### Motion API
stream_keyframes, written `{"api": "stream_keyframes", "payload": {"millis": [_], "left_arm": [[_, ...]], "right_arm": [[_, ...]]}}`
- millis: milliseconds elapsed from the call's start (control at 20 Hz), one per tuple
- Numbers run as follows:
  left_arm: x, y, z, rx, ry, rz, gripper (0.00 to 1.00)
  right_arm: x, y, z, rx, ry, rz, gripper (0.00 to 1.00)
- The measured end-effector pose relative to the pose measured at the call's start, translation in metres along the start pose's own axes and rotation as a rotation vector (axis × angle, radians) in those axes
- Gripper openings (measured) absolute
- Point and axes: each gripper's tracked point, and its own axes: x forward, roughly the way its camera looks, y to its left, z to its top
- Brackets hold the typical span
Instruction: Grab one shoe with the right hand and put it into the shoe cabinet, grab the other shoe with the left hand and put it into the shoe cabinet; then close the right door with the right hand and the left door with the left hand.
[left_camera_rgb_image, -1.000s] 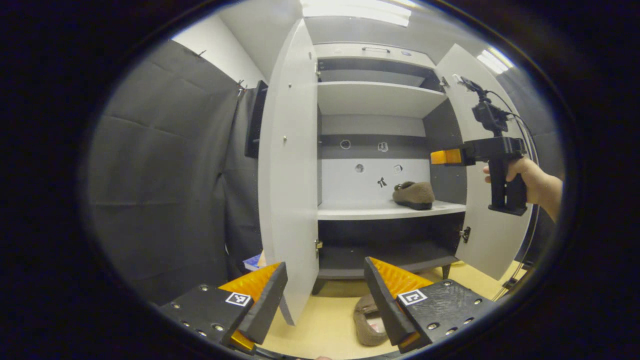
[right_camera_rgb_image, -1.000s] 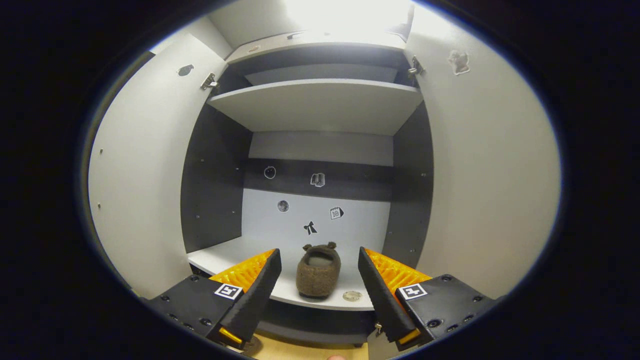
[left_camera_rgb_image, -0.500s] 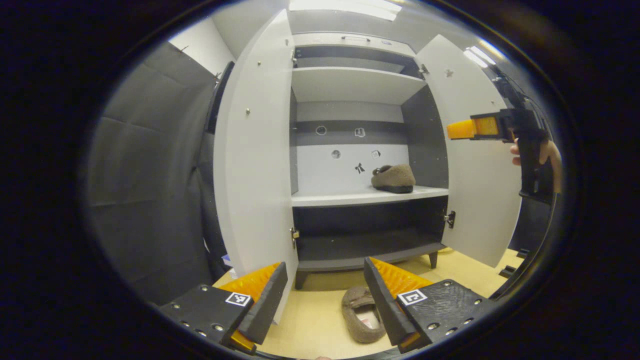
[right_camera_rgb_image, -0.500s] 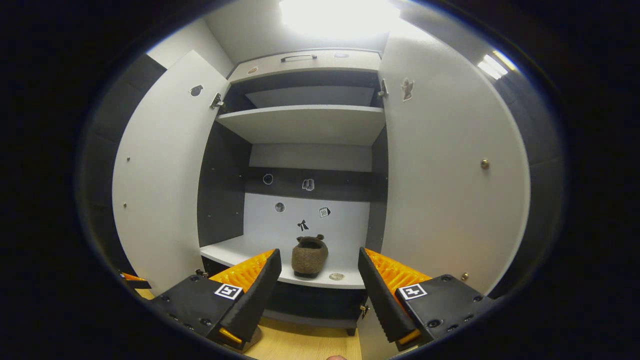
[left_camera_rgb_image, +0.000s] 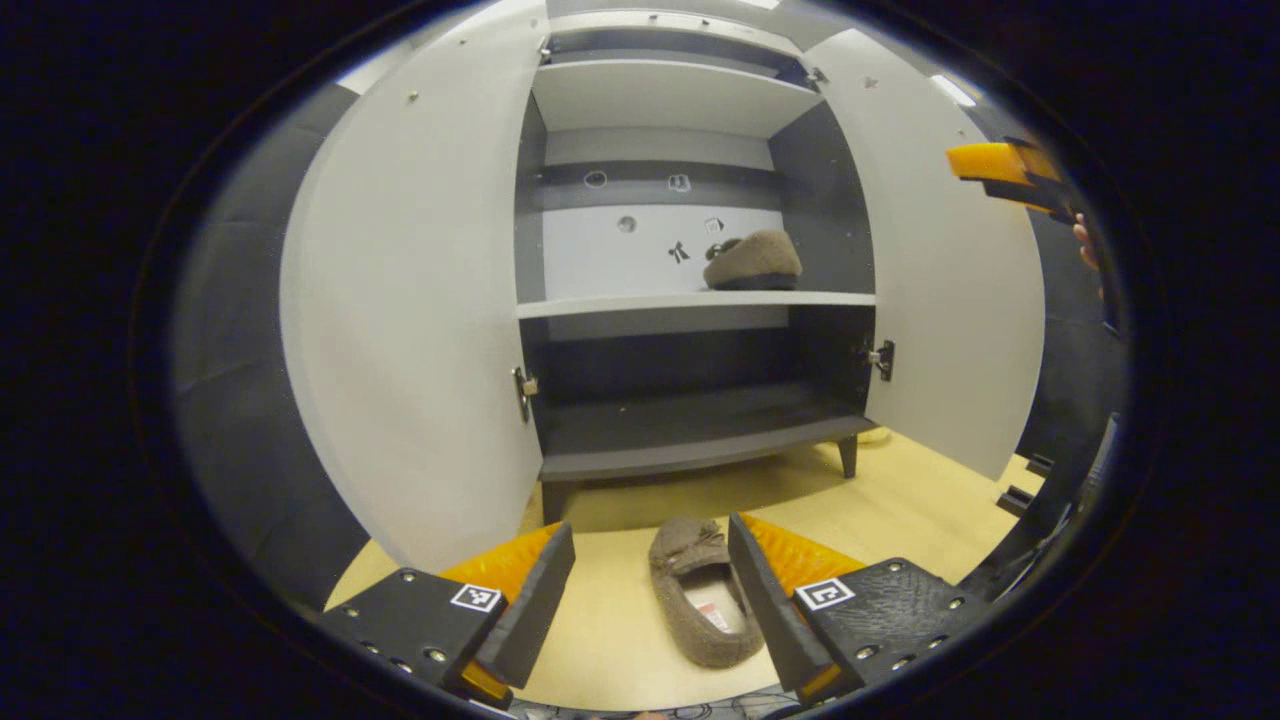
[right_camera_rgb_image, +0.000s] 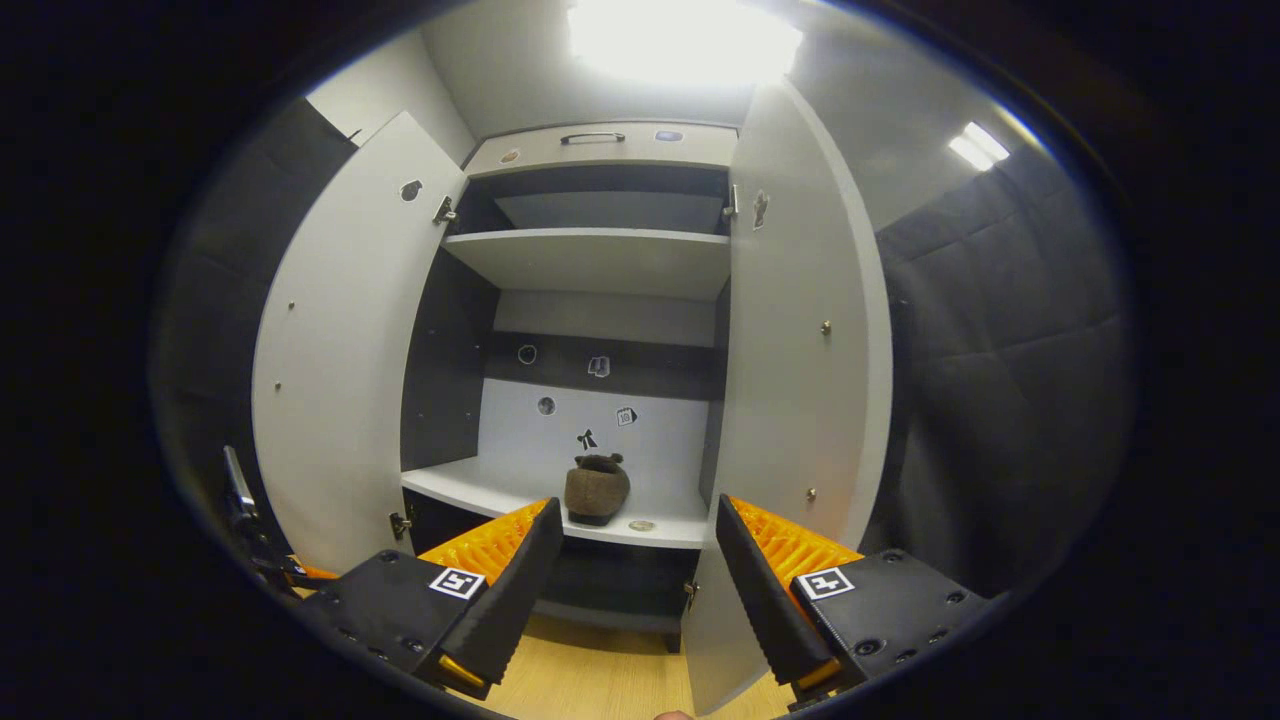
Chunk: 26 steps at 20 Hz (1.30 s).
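My left hand-held gripper (left_camera_rgb_image: 650, 600) hangs low over the wooden floor (left_camera_rgb_image: 900, 510) with its fingers spread wide and nothing between them. Below the gap lies a brown slipper (left_camera_rgb_image: 700, 605), sole down on the floor, its open side up, just in front of the shoe cabinet (left_camera_rgb_image: 690, 300). Its right edge sits behind my right finger; I cannot tell whether they touch.

My right hand-held gripper (right_camera_rgb_image: 635, 590) is also open and empty, held in front of the cabinet and pointing at the middle shelf (right_camera_rgb_image: 500, 490). In the left gripper view it shows far off at the upper right (left_camera_rgb_image: 1005, 170), beside the right door (left_camera_rgb_image: 950, 280).

The other slipper (right_camera_rgb_image: 597, 488) stands on that middle shelf toward its right end, near the front edge, a small round thing lying just beside it. Both doors stand open: the left door (left_camera_rgb_image: 410, 320) swung wide, the right door (right_camera_rgb_image: 800, 380) edge-on just beyond my right fingers. The bottom shelf (left_camera_rgb_image: 690, 430) is dark.
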Motion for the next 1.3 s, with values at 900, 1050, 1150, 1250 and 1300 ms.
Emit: {"api": "stream_keyframes", "payload": {"millis": [900, 1050, 1150, 1250, 1300], "left_arm": [[0.073, 0.000, -0.130, -0.060, 0.404, 0.023, 0.89], [0.077, -0.002, -0.136, -0.060, 0.423, 0.013, 0.72], [0.075, -0.008, -0.148, -0.067, 0.477, -0.002, 0.60], [0.079, -0.021, -0.149, -0.119, 0.482, -0.047, 0.40], [0.084, -0.020, -0.153, -0.127, 0.487, -0.027, 0.33]], "right_arm": [[-0.034, -0.062, -0.002, 0.020, 0.019, -0.124, 0.97], [-0.034, -0.066, 0.000, 0.010, 0.019, -0.136, 0.97], [-0.031, -0.067, 0.001, 0.011, 0.018, -0.142, 0.97], [-0.031, -0.070, 0.004, 0.008, 0.014, -0.152, 0.97], [-0.032, -0.073, 0.005, 0.001, 0.013, -0.158, 0.97]]}}
